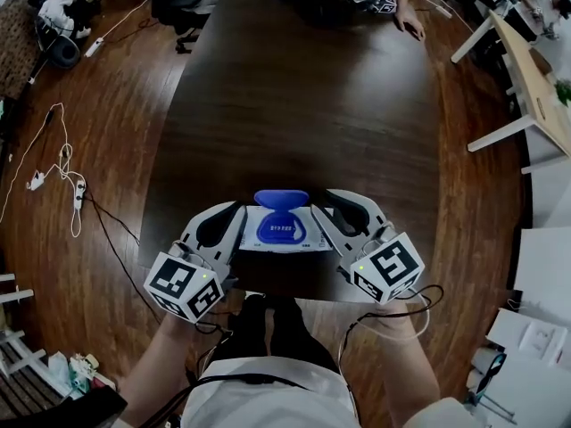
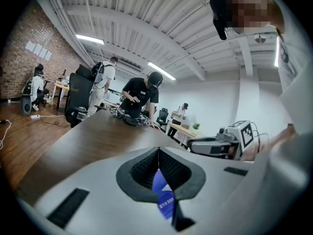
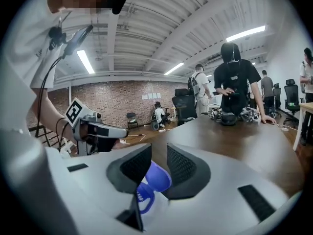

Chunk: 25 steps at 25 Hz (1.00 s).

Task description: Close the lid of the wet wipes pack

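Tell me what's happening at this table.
A person holds a claw tool in each hand at the near edge of a dark table. A wet wipes pack lies between the two, its blue lid flipped open. The left claw is shut at the pack's left side. The right claw is open at its right side, with the lid in sight beyond it. Neither appears to touch the lid, which is not yet closed.

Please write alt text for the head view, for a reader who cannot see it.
A white wet wipes pack with its blue plastic lid open lies on a dark wooden table, between the left tongs and right tongs.
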Available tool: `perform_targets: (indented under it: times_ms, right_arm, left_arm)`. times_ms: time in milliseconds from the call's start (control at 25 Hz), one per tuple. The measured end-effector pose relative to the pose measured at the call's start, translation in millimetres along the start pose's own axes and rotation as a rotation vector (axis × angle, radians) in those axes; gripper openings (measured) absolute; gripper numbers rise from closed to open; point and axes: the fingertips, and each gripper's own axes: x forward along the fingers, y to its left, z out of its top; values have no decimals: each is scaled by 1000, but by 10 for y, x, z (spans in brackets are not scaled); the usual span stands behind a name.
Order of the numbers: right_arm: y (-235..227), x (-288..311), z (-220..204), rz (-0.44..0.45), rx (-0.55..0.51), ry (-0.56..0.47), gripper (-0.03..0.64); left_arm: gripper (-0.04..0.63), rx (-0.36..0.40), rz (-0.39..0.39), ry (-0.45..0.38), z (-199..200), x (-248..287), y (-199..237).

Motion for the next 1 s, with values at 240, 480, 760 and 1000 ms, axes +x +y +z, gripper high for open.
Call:
perform_targets:
  times_ms: [240,480,760,1000]
  right_arm:
    - [-85,208,-292,59,7,46,112]
    - [-165,353,-577,100,15,85,130]
    - [-149,484,-739,162,-25,138,130]
    - [-162,561,-854,184,-33,167,131]
  left_arm:
    - [3,-26,19,32,-143,65,58]
    - [3,-27,23,34,-234,130,89]
    - [3,-26,44,49,-313,115,131]
    - [3,-33,57,45,-318,145,140]
